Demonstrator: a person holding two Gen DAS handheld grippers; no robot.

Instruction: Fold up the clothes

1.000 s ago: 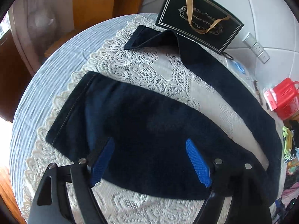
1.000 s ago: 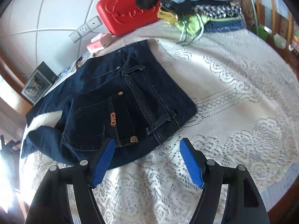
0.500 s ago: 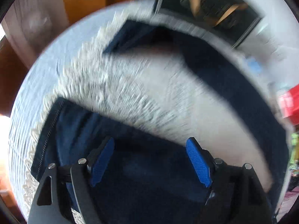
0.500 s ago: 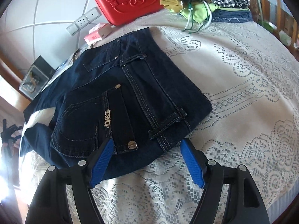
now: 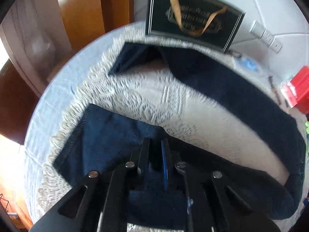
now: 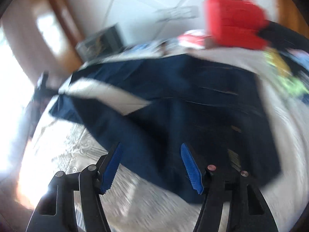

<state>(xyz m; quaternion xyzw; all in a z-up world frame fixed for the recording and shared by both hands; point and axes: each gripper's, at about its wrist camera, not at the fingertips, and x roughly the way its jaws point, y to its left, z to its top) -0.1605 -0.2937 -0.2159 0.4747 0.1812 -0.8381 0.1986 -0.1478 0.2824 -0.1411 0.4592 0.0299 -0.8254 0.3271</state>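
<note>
Dark blue jeans (image 5: 231, 89) lie spread on the lace tablecloth (image 5: 193, 112), their two legs forming a V. My left gripper (image 5: 157, 148) is shut on the near leg's cloth (image 5: 108, 135), a little in from the stitched hem, and the fabric bunches up between the pads. In the blurred right wrist view the jeans (image 6: 193, 96) fill the middle. My right gripper (image 6: 150, 162) hovers over their near edge with its jaws wide and closing. Denim lies under and between the blue pads (image 6: 190, 166), which do not press on it.
A black gift bag (image 5: 193, 17) with a gold ribbon handle stands at the back by the wall, beside a power strip (image 5: 268, 38). A red case (image 6: 233, 19) and a pile of clothes (image 6: 285, 71) sit at the right. The round table's edge curves along the left.
My left gripper has shut on the near leg's cloth and raised it slightly. The right gripper has swung left from the waistband toward the legs and rolled, its jaws narrowing a little.
</note>
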